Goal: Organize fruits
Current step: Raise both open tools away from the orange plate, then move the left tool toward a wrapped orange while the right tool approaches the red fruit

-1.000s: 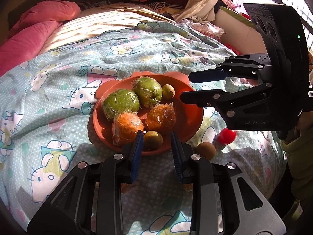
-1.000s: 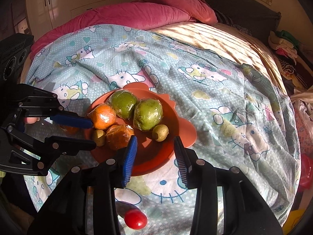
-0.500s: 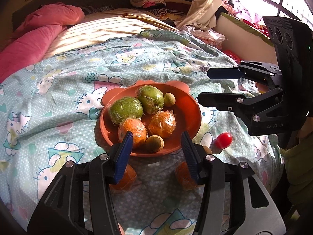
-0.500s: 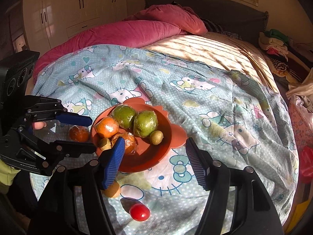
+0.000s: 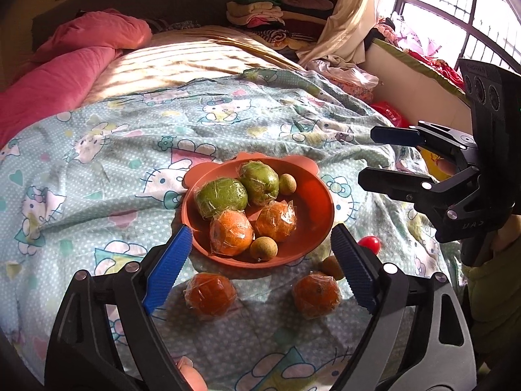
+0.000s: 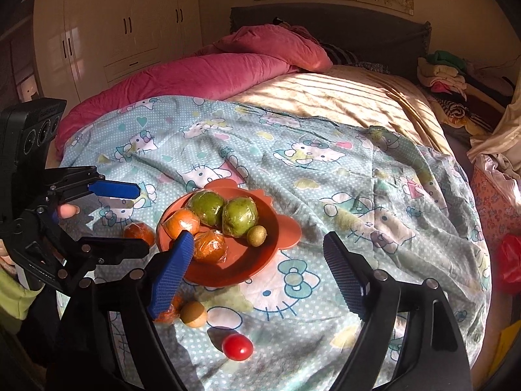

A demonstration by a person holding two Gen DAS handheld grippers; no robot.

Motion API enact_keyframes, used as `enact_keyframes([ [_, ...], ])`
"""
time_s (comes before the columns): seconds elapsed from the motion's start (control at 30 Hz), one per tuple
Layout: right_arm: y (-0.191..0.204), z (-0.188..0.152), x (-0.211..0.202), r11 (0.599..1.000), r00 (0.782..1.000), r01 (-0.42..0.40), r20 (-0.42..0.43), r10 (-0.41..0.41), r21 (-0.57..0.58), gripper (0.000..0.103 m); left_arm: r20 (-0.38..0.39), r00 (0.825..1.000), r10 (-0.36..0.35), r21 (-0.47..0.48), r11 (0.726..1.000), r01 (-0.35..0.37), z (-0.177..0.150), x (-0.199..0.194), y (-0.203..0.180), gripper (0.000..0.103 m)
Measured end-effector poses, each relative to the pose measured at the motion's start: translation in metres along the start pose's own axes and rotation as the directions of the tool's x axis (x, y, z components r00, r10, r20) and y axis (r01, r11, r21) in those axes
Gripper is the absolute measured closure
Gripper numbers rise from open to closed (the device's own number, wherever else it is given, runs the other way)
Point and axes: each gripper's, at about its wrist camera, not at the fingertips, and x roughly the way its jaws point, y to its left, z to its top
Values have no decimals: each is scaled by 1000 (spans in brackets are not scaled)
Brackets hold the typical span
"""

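An orange plate (image 5: 312, 208) (image 6: 263, 260) sits on the Hello Kitty bedspread (image 5: 114, 163). It holds two wrapped green fruits (image 5: 221, 197), two wrapped oranges (image 5: 231, 233) and two small brown fruits (image 5: 263, 248). On the bedspread near the plate lie two wrapped oranges (image 5: 210, 295) (image 5: 316, 295), a small brown fruit (image 6: 193, 314) and a red tomato (image 6: 237, 346). My left gripper (image 5: 260, 260) is open and empty, above the loose oranges. My right gripper (image 6: 254, 270) is open and empty, near the plate's front edge.
A pink duvet (image 6: 211, 71) lies at the head of the bed. Folded clothes (image 5: 257, 9) are stacked at the far side. A red bag (image 6: 509, 262) lies off the bed's right edge. A wardrobe (image 6: 114, 32) stands behind.
Both grippers have pulled back and up from the plate and opened wider. The loose oranges in front of the plate have come into view.
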Motion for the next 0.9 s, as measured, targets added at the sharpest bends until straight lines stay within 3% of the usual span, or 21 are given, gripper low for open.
enact_keyframes([
  [0.17,3,1,-10,1000,1000,3,28,-3,-5,15,28,1000,13,-18,1000,-13,3,-8,3,10],
  [0.9,12,-15,-31,1000,999,10,47,-9,-15,10,108,993,44,-39,998,-40,1,-38,-4,10],
])
